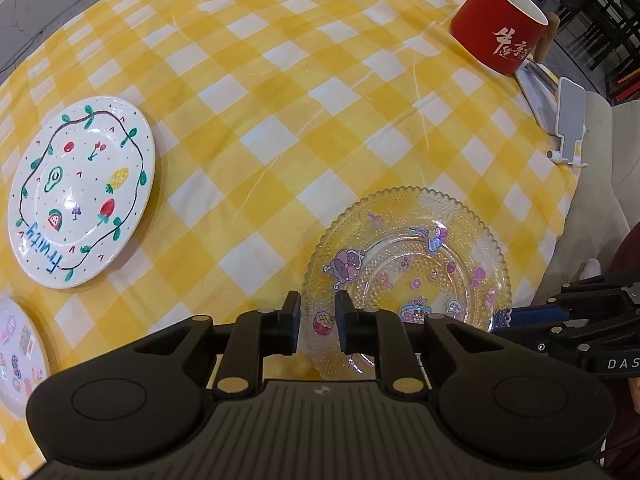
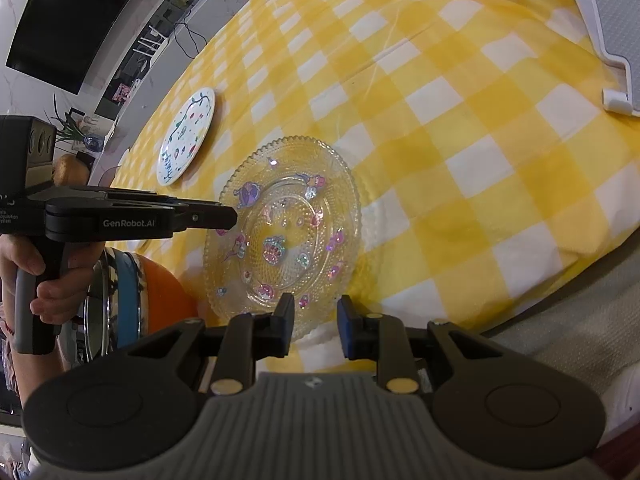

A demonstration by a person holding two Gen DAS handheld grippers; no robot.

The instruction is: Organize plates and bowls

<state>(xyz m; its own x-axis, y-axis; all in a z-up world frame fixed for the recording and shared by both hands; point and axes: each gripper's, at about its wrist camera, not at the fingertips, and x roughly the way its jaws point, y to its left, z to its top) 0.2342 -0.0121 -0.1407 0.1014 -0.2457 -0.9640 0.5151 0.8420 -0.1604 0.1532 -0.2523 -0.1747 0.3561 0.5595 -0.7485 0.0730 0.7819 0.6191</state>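
Observation:
A clear beaded glass plate with cartoon stickers lies flat on the yellow checked tablecloth. My left gripper hangs over its left rim, pointing steeply down. Its jaws stand a little apart with the rim in the gap, and the pads do not press on it. In the right wrist view the left gripper comes in from the side over that rim. My right gripper is at the near rim, also slightly apart around the edge; its blue-padded tip shows at the plate's right side.
A white fruit-painted plate lies to the left, and another decorated plate sits at the near left edge. A red cup and a white stand are at the far right. An orange and blue pot sits beside the table.

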